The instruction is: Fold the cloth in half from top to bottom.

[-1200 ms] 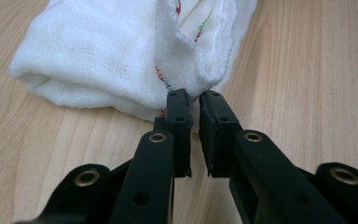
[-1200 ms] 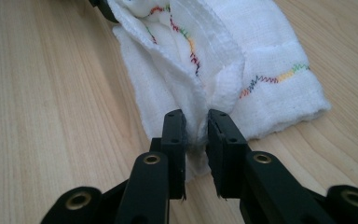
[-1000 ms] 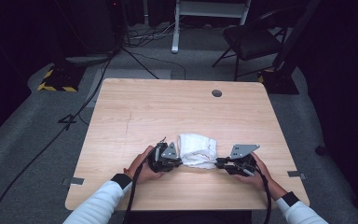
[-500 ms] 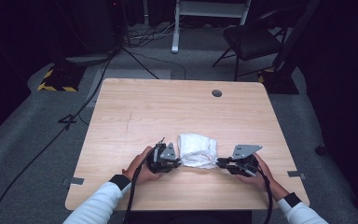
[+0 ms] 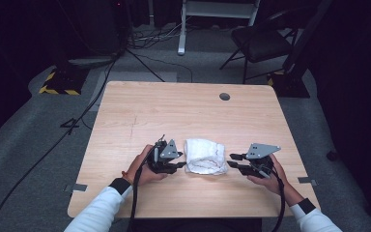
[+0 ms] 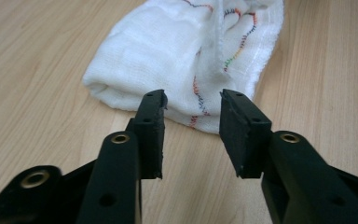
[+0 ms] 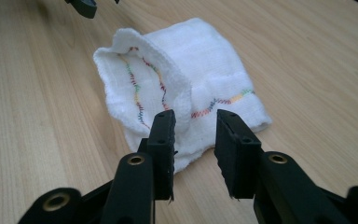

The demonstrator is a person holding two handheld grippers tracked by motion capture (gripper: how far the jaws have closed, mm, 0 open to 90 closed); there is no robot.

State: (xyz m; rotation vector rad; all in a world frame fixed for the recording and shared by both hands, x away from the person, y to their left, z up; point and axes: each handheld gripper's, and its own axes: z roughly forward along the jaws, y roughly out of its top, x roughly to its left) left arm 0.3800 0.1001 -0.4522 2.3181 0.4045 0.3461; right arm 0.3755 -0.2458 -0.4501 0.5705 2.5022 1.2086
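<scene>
High view: the folded white cloth (image 5: 204,156) lies on the worktop (image 5: 183,113) near your edge, between your left gripper (image 5: 166,158) and right gripper (image 5: 251,163); both hands rest low and level, jaws pointing inward at the cloth.

Left gripper view: your jaws have just been opening and stand partly apart, holding nothing; the cloth (image 6: 186,60) lies just beyond the tips; draw back level so no edge is dragged.

Right gripper view: your jaws have likewise just been opening, with nothing pinched; the cloth (image 7: 182,88) has one raised flap; press it flat in my judgement, or the fold may spring open.
</scene>
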